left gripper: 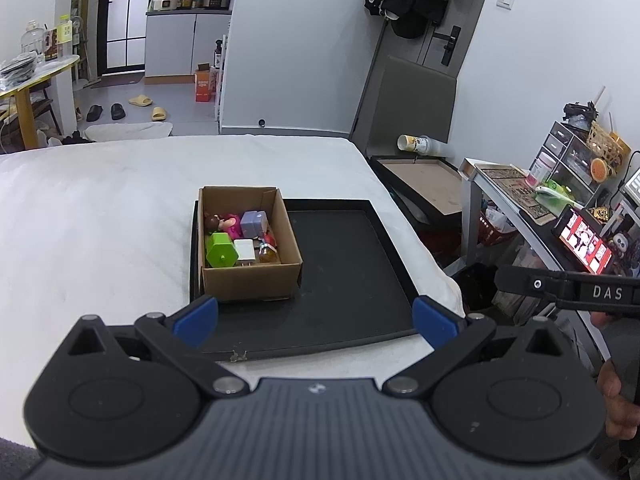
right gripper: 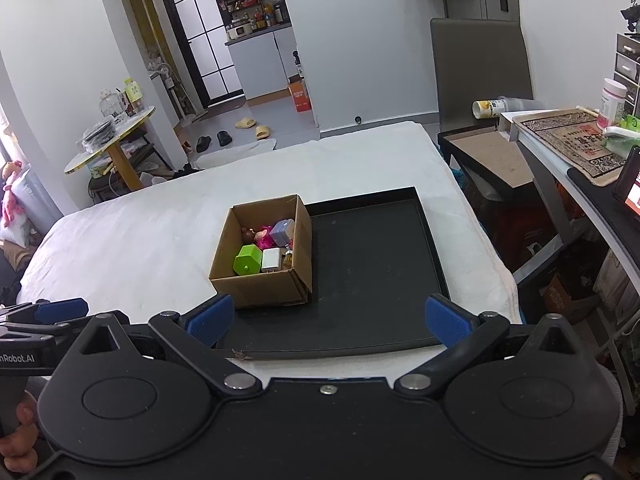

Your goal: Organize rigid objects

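Observation:
A cardboard box [left gripper: 250, 280] [right gripper: 256, 290] stands on the left part of a black tray [left gripper: 352, 272] [right gripper: 376, 272] on a white bed. In it lie a green hexagonal piece [left gripper: 220, 252] [right gripper: 247, 261], a white charger [left gripper: 245, 249] [right gripper: 271, 260], a lilac block [left gripper: 254, 223] [right gripper: 281, 232], a pink doll [left gripper: 224, 224] [right gripper: 260, 237] and a small amber bottle [left gripper: 267, 254]. My left gripper [left gripper: 316, 320] is open and empty, near the tray's front edge. My right gripper [right gripper: 328, 318] is open and empty, also at the front edge.
The white bed [left gripper: 100, 216] [right gripper: 132, 232] spreads left. A low table [left gripper: 424, 184] [right gripper: 488, 156] and a cluttered desk [left gripper: 532, 200] [right gripper: 568, 140] with a lit phone [left gripper: 584, 244] stand to the right. The other gripper shows at each view's edge [left gripper: 560, 288] [right gripper: 44, 312].

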{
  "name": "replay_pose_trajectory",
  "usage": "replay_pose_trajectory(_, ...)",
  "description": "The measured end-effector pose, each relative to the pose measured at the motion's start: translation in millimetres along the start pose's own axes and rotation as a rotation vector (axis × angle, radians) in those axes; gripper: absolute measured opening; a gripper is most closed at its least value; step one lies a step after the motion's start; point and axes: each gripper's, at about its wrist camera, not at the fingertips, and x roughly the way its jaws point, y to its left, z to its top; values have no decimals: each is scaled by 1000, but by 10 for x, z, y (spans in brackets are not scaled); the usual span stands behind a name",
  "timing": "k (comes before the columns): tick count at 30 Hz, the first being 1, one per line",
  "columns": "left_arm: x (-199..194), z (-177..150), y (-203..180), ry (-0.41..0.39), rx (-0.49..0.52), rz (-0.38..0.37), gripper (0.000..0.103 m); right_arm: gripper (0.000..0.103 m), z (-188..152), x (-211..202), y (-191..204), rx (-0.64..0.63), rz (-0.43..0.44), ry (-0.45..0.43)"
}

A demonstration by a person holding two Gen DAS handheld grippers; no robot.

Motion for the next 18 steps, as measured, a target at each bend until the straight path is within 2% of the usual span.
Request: replay_pose_trajectory(18,-5,-5,14,-5,-1,15,103,103,3,-15,34,-13,-3,-3)
